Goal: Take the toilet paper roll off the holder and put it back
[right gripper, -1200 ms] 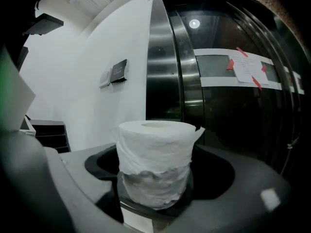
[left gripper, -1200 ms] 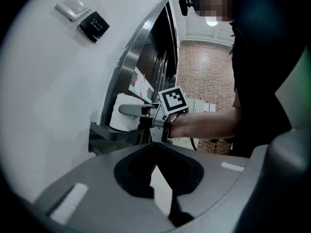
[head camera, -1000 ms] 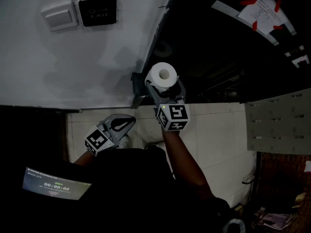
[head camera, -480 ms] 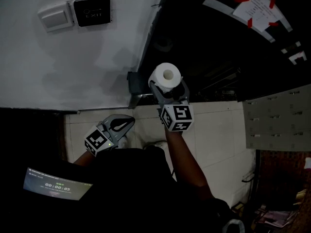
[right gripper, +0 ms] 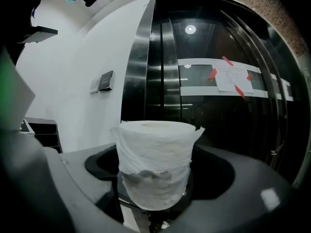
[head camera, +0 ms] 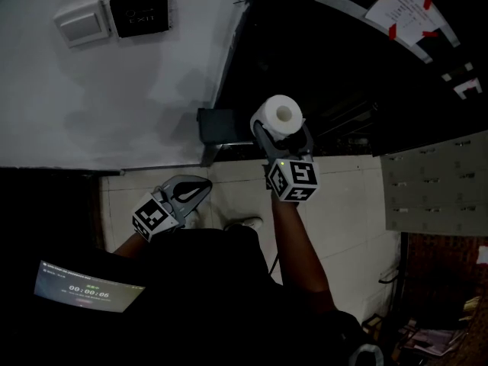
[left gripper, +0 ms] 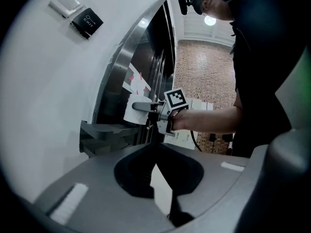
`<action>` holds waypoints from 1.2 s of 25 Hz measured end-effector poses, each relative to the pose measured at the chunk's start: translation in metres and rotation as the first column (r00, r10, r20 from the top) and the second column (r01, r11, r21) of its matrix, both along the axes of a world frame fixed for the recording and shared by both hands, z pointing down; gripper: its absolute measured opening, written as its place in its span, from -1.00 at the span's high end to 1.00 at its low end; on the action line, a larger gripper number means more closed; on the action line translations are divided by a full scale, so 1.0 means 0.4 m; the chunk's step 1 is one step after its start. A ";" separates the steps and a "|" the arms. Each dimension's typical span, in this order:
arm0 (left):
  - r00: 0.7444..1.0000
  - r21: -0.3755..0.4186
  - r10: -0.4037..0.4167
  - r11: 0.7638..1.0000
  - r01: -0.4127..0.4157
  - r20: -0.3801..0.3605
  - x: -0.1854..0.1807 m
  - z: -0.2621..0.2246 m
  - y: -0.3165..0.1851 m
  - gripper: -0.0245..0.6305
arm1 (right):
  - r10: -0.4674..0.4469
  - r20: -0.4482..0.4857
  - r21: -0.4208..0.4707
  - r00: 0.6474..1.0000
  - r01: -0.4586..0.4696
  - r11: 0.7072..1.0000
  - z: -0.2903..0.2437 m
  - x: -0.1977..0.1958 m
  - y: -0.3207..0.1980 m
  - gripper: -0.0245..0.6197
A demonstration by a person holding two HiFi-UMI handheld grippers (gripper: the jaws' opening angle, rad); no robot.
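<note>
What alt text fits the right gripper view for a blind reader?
A white toilet paper roll stands upright, clamped between the right gripper's grey fingers. Behind it is a dark glass door with a steel frame and a paper note taped to it; a white wall lies to the left.

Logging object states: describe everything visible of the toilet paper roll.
The toilet paper roll is white, soft paper wound on a hollow core, its outer layer wrinkled with a loose torn edge at the top. It stands upright, clamped by the right gripper, held in the air beside the wall holder, not touching it.
</note>
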State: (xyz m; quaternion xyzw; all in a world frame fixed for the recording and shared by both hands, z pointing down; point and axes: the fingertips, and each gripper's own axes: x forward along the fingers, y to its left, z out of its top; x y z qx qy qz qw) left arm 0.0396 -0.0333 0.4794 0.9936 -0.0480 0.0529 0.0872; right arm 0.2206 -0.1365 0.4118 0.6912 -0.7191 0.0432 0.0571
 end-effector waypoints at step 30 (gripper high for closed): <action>0.999 0.007 -0.030 1.000 0.029 0.023 -0.007 0.013 0.003 0.92 | 0.087 0.753 0.042 0.653 -0.178 0.983 0.212 0.248 0.042 -0.40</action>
